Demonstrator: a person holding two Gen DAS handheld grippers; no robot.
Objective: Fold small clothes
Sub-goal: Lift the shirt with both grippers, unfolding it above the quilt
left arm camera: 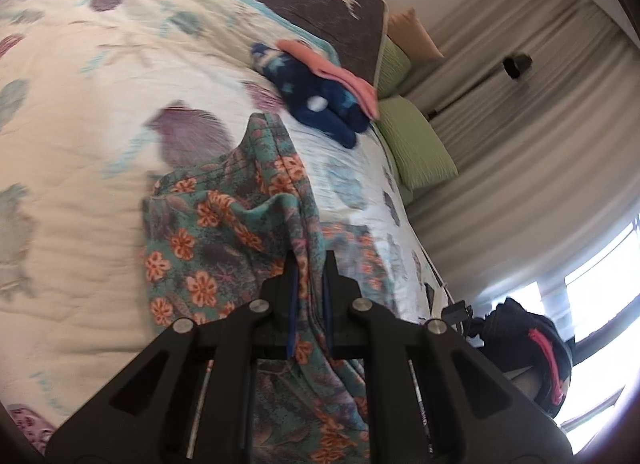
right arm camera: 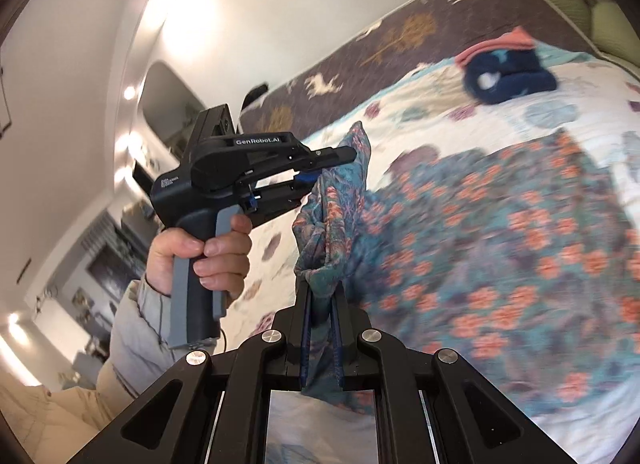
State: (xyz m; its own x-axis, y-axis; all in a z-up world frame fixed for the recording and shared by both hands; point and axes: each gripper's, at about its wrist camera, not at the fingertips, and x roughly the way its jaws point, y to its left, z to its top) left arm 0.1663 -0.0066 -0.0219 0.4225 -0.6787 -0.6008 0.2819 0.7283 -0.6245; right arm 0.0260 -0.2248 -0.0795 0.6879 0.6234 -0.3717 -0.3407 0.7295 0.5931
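Left wrist view: we see the left gripper [left arm camera: 309, 264] with its jaws clamped on a fold of the floral garment [left arm camera: 224, 219], which drapes over the quilted bed [left arm camera: 80, 123], near a navy and pink pile [left arm camera: 320, 91]. Right wrist view: the right gripper [right arm camera: 322, 296] has its jaws closed on another bunched edge of that garment, raised beside the left one, held in a hand [right arm camera: 200, 252].

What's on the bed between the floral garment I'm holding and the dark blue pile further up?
Nothing: in both wrist views, only bare quilt separates the floral garment from the dark blue pile with pink cloth on it.
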